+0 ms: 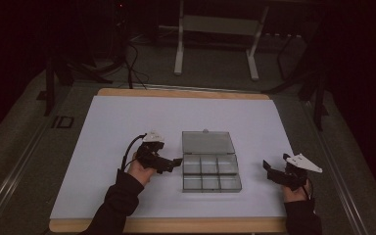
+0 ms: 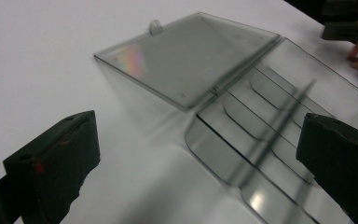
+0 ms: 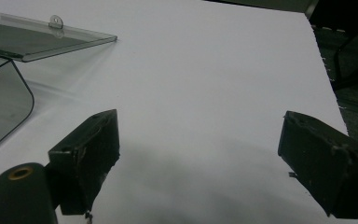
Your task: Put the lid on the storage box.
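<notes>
Left gripper (image 1: 177,162) gapes beside compartment box (image 1: 210,174) — lid open

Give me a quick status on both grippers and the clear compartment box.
Left gripper open, at the box's left edge. Right gripper open, off to its right, holding nothing. Clear compartment box lid open, laid flat, compartments look empty. Nothing in the way.

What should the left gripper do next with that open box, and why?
Probably ease the left gripper forward and shut it on the near wall of the box. Its jaws stand open right at the box's left edge, one to each side of that wall in the left gripper view. The lid lies flat open, the compartments look empty, and the right gripper waits apart, open.
</notes>
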